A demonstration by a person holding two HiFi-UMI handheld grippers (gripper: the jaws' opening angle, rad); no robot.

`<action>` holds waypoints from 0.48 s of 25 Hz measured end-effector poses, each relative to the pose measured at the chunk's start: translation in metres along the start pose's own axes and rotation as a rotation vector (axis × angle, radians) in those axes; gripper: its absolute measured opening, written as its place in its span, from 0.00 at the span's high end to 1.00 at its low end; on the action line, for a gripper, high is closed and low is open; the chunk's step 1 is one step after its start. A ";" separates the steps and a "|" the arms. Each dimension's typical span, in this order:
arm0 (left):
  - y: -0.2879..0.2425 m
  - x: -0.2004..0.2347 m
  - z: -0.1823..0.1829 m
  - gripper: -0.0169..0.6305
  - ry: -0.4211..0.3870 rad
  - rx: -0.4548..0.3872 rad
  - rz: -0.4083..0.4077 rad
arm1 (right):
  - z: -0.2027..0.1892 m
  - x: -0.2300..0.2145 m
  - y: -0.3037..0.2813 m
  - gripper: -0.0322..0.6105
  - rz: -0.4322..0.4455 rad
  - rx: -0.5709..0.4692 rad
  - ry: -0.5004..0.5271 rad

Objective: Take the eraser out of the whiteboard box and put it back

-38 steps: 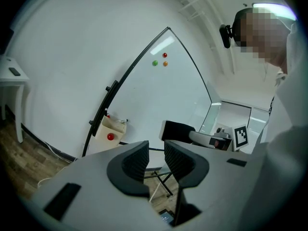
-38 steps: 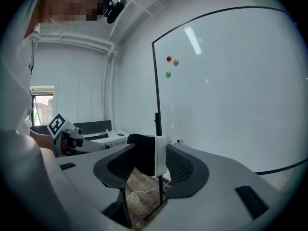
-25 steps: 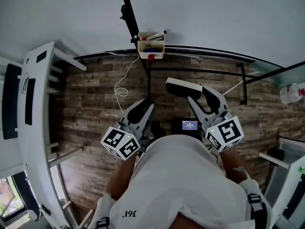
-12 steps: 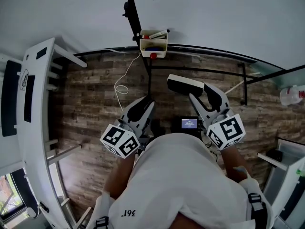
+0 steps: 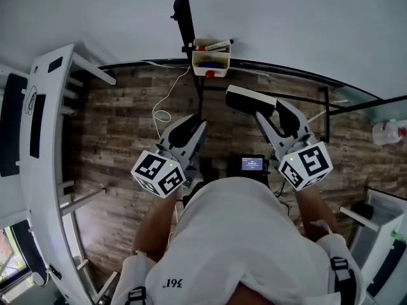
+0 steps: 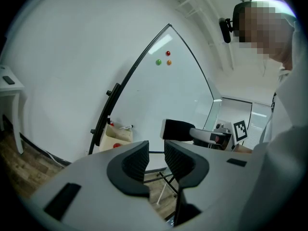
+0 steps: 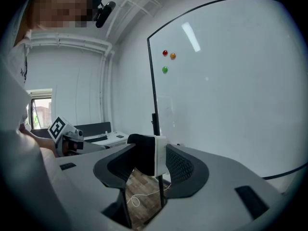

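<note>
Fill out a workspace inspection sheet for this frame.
Surface: whiteboard carrying three magnets.
Job's things: eraser out of the whiteboard box; box hangs on the board's frame, markers inside.
Clutter: small screen unit; bottle at far right.
Tools: right tool shut on eraser; left tool open, empty.
Cables: white cable looped on the floor.
Surroundings: wooden floor, white table at left.

Wood-plank floor [image 5: 121, 138], white wall [image 5: 95, 11], white table [image 5: 44, 164] at left.
</note>
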State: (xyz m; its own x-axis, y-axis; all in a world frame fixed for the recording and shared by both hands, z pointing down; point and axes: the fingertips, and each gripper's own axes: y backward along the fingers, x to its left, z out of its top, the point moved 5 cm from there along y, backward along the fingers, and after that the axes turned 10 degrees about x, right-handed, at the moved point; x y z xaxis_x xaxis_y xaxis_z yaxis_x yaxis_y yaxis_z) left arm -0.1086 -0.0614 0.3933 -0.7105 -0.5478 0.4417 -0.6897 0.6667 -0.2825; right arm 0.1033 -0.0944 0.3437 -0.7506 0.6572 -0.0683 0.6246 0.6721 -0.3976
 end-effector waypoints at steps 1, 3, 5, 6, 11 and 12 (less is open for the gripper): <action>-0.002 0.002 0.004 0.81 -0.007 -0.004 0.000 | 0.003 -0.001 -0.003 0.63 0.001 -0.005 0.001; -0.006 0.005 0.012 0.81 -0.021 -0.012 -0.002 | 0.011 -0.003 -0.008 0.63 0.003 -0.017 0.007; -0.010 0.008 0.021 0.81 -0.038 -0.020 -0.005 | 0.020 -0.004 -0.012 0.63 0.005 -0.030 0.021; -0.011 0.009 0.025 0.81 -0.047 -0.023 -0.006 | 0.024 -0.005 -0.015 0.63 0.005 -0.035 0.029; -0.021 0.017 0.040 0.81 -0.074 -0.037 -0.004 | 0.039 -0.007 -0.027 0.63 0.009 -0.047 0.093; -0.023 0.019 0.043 0.81 -0.077 -0.038 -0.004 | 0.042 -0.007 -0.031 0.63 0.011 -0.047 0.108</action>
State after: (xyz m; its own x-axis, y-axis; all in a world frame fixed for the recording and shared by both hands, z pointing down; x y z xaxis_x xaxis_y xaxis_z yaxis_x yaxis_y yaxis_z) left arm -0.1122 -0.1088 0.3713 -0.7175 -0.5868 0.3753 -0.6876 0.6826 -0.2474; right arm 0.0805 -0.1341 0.3176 -0.7177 0.6958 0.0280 0.6438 0.6783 -0.3542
